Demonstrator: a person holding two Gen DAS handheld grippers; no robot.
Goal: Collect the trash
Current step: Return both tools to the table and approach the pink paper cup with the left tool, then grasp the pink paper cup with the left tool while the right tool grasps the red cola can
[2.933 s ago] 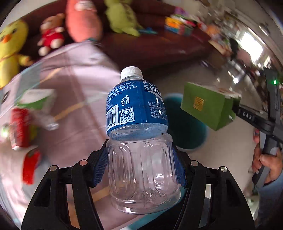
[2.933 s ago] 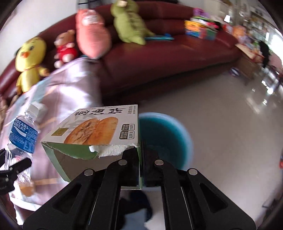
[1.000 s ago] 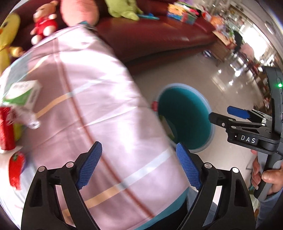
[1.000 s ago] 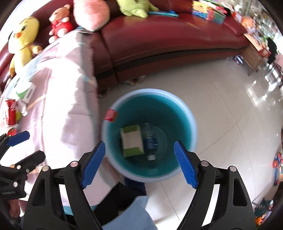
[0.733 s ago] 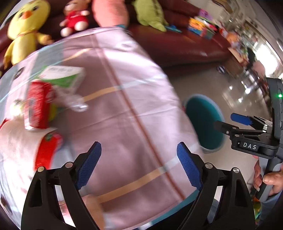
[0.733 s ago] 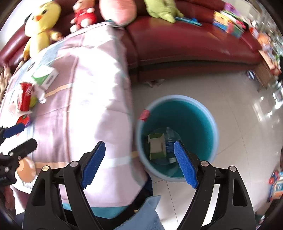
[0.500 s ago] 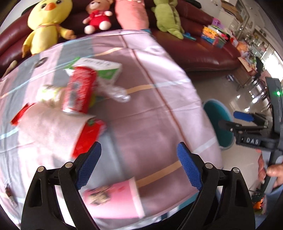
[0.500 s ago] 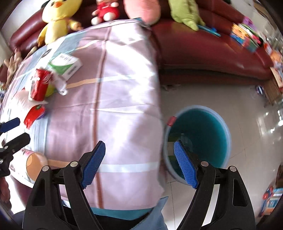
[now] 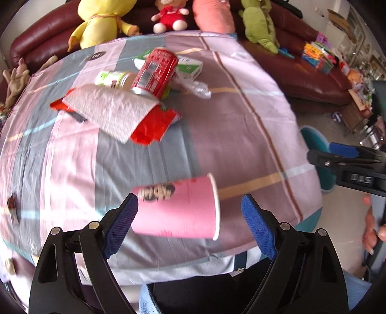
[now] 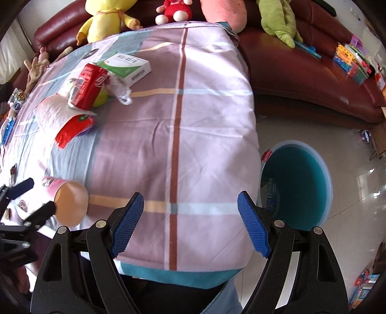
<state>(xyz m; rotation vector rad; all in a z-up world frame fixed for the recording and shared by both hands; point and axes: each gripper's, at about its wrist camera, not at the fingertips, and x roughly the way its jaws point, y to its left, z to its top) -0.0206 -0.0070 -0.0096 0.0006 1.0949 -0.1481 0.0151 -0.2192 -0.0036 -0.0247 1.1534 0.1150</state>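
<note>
A pink paper cup [image 9: 178, 207] lies on its side on the cloth-covered table [image 9: 217, 125], between the open jaws of my left gripper [image 9: 190, 229]. It also shows in the right wrist view [image 10: 66, 198]. Farther back lie a red can [image 9: 155, 72], a paper towel [image 9: 108, 108] over a red wrapper [image 9: 154, 125], a green-and-white box [image 9: 190, 66], a small jar [image 9: 113, 79] and crumpled clear plastic [image 9: 195, 88]. My right gripper [image 10: 190, 224] is open and empty above the table's near edge. The teal bin [image 10: 301, 186] stands on the floor to the right.
A dark red sofa [image 10: 301, 60] with plush toys [image 9: 101, 21] runs behind the table. Colourful toys [image 10: 354, 60] lie on the sofa's right end. Shiny tiled floor [image 10: 313, 128] surrounds the bin.
Both grippers have let go of the bottle and the box into the bin. They have swung left from the bin to the table, and the left one now sits around the pink cup.
</note>
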